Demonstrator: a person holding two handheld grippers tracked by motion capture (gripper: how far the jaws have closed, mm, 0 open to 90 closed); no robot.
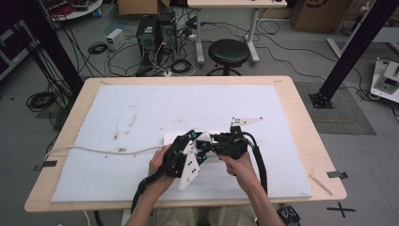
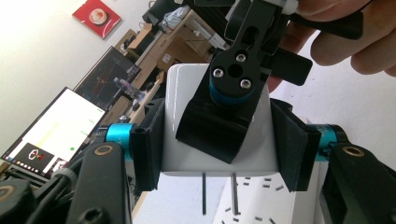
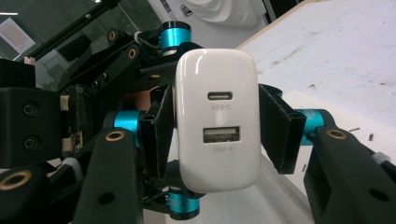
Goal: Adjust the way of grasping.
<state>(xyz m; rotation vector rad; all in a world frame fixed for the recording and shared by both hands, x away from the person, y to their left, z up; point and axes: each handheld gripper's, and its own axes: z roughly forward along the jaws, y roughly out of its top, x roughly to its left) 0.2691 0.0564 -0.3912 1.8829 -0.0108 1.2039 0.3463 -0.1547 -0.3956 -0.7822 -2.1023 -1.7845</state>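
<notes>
A white USB charger (image 2: 183,88) with two prongs pointing down is clamped by its narrow sides between the pads of my left gripper (image 2: 219,144). Its port face (image 3: 217,70), with a USB-C and a USB-A socket, looks straight at my right gripper (image 3: 217,126). That gripper's pads stand close on either side of the charger with a slim gap. One finger of the right gripper (image 2: 215,130) lies across the charger's broad face. In the high view both grippers, left (image 1: 194,140) and right (image 1: 211,141), meet at the charger (image 1: 203,137) above a white power strip (image 1: 171,139).
The power strip (image 2: 266,196) lies on a pale blue mat (image 1: 141,113) that covers the wooden table (image 1: 301,117). Its white cable (image 1: 94,150) runs left off the table. A stool (image 1: 228,52), computers and loose cables are on the floor beyond.
</notes>
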